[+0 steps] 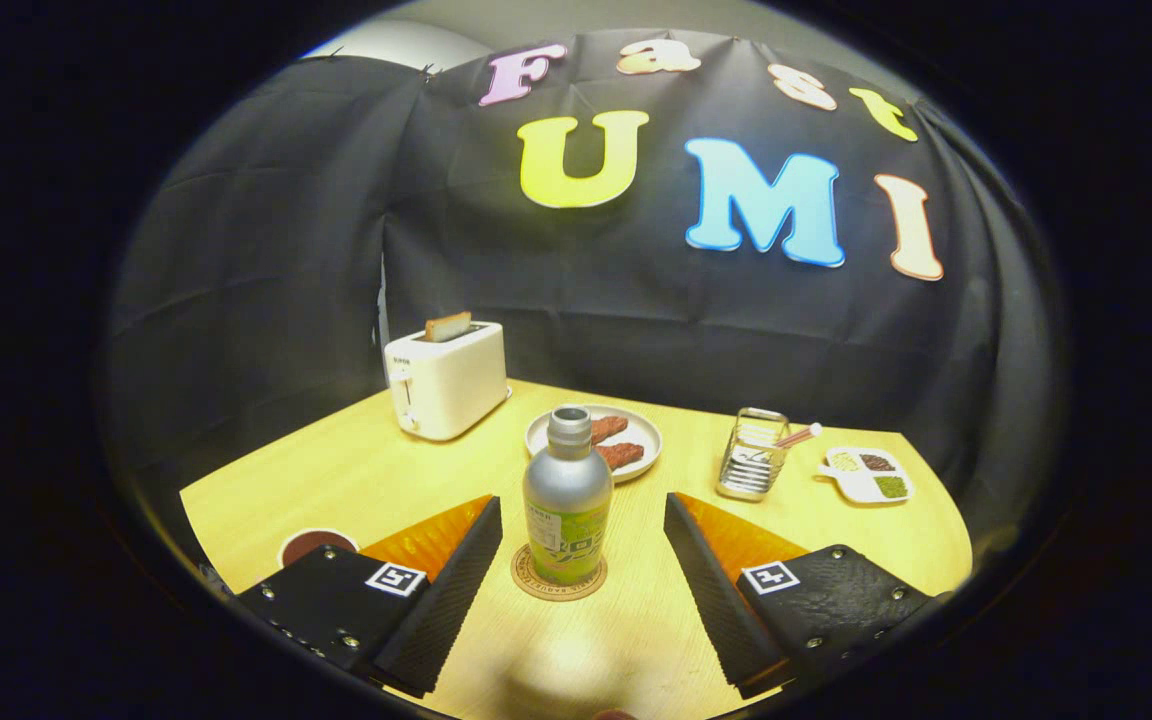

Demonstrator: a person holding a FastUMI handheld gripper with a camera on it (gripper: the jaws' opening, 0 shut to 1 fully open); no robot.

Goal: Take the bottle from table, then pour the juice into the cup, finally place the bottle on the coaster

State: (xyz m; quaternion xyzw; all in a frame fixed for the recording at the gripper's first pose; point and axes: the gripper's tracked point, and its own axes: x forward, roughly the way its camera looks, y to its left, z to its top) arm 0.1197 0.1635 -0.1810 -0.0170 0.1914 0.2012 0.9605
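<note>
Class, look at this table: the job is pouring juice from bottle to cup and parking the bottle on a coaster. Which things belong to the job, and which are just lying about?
Job: bottle, standing on the coaster between the open gripper fingers; cup.

Lying about: toaster, plate, wire holder, dish.

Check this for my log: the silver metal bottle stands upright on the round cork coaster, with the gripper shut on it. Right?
Not quite. In the gripper view the silver metal bottle does stand upright on the round cork coaster, but the gripper is open, its fingers apart on either side of the bottle.
</note>
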